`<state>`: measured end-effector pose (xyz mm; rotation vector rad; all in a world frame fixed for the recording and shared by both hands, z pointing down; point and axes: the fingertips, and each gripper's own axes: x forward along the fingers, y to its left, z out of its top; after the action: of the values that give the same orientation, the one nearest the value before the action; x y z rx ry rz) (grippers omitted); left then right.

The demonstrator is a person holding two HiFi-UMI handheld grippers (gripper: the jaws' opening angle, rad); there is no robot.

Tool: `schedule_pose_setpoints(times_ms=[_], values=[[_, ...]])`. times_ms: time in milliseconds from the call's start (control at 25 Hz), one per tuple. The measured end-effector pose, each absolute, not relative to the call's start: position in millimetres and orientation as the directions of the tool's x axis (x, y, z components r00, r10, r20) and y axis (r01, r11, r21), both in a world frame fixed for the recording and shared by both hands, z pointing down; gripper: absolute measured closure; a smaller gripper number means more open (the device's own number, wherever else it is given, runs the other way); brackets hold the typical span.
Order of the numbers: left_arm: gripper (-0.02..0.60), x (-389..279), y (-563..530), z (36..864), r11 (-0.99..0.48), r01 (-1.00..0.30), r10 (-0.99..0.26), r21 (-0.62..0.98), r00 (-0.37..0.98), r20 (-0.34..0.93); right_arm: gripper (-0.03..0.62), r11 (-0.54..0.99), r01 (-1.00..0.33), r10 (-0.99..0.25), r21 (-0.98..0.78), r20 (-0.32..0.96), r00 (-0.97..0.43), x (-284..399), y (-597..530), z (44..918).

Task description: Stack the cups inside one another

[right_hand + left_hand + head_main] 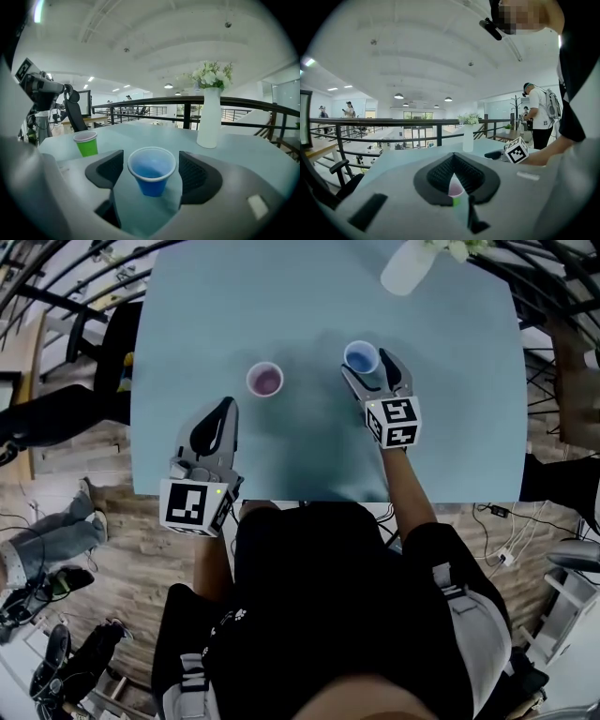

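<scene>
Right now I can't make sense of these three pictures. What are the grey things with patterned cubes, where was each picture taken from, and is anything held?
There is no robot here. A person holds a two-jaw gripper in each hand, and the cubes are part of those. The top-down picture comes from a camera on the person's head. The other two come from cameras riding on the grippers. On the pale blue table stand a green cup, a blue cup and a white vase. The left gripper is shut and empty. The right gripper stands open around the blue cup without pressing it, so nothing is held.
</scene>
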<state>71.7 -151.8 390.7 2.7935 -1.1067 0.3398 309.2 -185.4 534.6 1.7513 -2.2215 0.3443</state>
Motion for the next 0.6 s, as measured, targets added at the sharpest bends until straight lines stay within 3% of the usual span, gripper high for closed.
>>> schedule_pose_setpoints(times_ms=[600], values=[[0.589, 59.5, -148.0, 390.5, -0.700, -0.714, -0.688, 0.020, 0.682, 0.247, 0.253, 0.250, -0.968, -0.892, -0.004, 0.389, -0.231, 307.0, -190.4, 543.0]])
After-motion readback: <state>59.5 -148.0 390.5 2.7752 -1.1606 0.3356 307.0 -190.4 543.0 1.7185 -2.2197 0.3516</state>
